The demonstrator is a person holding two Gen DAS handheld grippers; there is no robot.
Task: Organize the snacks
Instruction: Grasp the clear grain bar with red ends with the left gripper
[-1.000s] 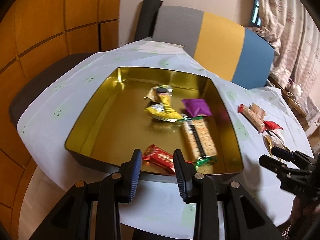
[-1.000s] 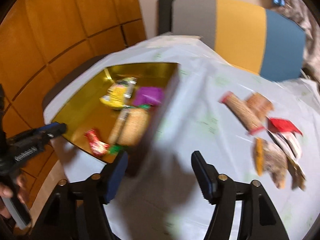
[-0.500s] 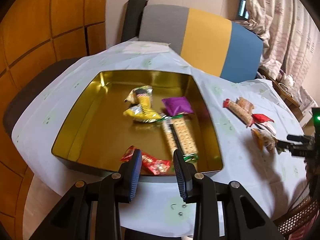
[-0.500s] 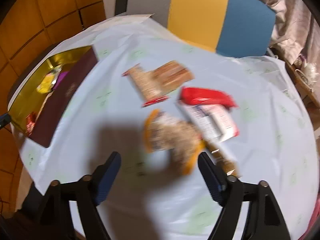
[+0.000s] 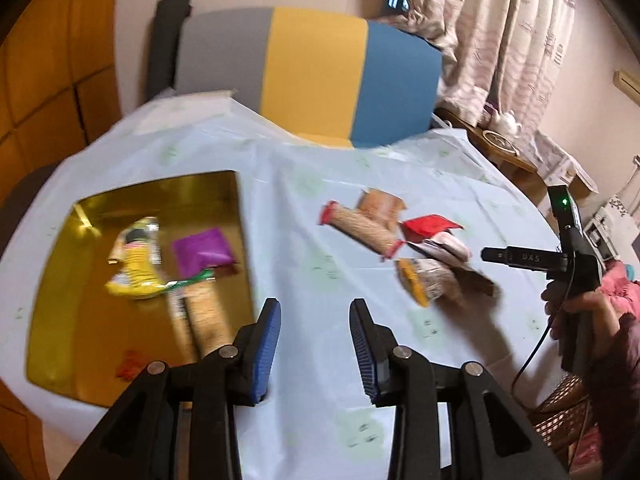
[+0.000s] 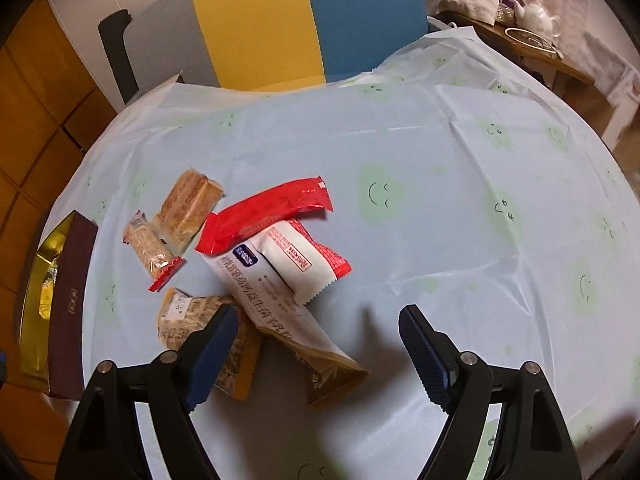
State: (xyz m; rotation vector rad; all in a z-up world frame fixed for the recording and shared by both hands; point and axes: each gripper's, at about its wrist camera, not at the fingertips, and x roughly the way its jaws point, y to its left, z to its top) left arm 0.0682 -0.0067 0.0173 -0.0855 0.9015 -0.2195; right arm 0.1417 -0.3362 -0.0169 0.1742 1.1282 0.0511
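Bench [image 6: 460, 184]: round, under a pale blue cloth printed with green smiley faces. I logged it as the carrier of everything below.

Tin [image 5: 60, 280]: large, gold inside, dark maroon outside, at the left of the bench. It already held a yellow packet [image 5: 134, 272], a purple packet [image 5: 202, 250], a cracker pack [image 5: 204, 316] and a small red sweet [image 5: 130, 364]. I took it as the place the snacks go.

Loose pile, right of the tin and well apart from it:
- long kraft-and-white bag [image 6: 280, 304], lying across the others, its brown end toward me;
- red wrapper [image 6: 268, 212], on top at the far side;
- red-and-white biscuit pack [image 6: 304, 260], resting on the long bag;
- orange-edged snack bag [image 6: 200, 328], partly under the long bag;
- clear pack with red ends [image 6: 150, 250];
- small tan cake pack [image 6: 190, 204].

Right gripper [image 6: 316, 344]: fingers spread wide, having just opened, grasping nothing, poised over the near end of the pile; the left finger overlapped the orange-edged bag in view.

Left gripper [image 5: 314, 344]: fingers a little parted, just eased wider, empty, above bare cloth between tin and pile.

Handling note, my judgement: the step was picking from the pile. I would take the topmost item alone, straddle its narrow width, and close gently, since film slips and drags neighbours.
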